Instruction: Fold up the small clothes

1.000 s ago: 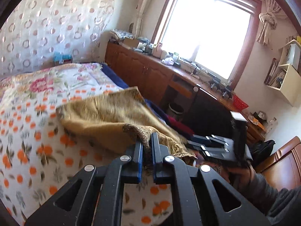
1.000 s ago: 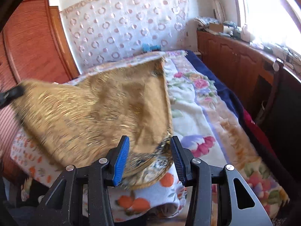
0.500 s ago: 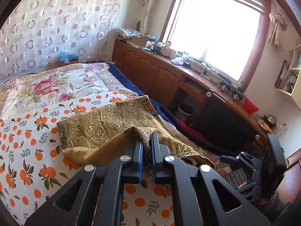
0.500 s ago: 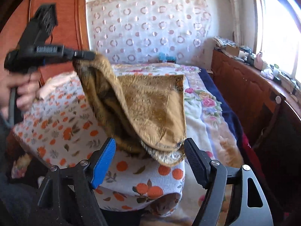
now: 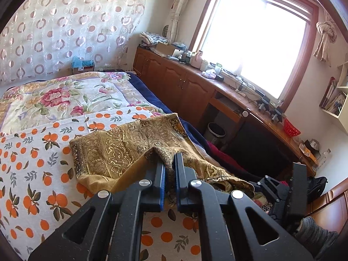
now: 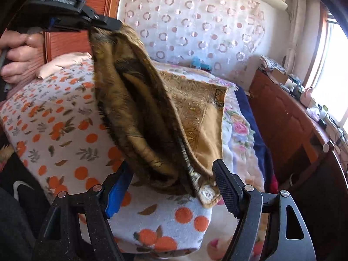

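A gold-brown patterned cloth (image 5: 130, 150) lies partly on the orange-print bed sheet (image 5: 32, 169). My left gripper (image 5: 169, 163) is shut on a bunched edge of the cloth and lifts it off the bed. In the right wrist view the left gripper (image 6: 108, 25) shows at top left, and the cloth (image 6: 148, 113) hangs from it in folds down to the bed corner. My right gripper (image 6: 171, 174) is open, its fingers on either side of the cloth's low hanging end. It also shows at the lower right of the left wrist view (image 5: 280, 195).
A floral quilt (image 5: 54, 97) covers the far half of the bed. A wooden cabinet and desk (image 5: 195, 87) with clutter run under the window on the right. A dotted curtain (image 5: 65, 26) hangs behind. A waste bin (image 5: 216, 130) stands under the desk.
My left gripper has lifted the cloth edge higher and away from the right gripper. My right gripper has opened wider and let go of the cloth's end.
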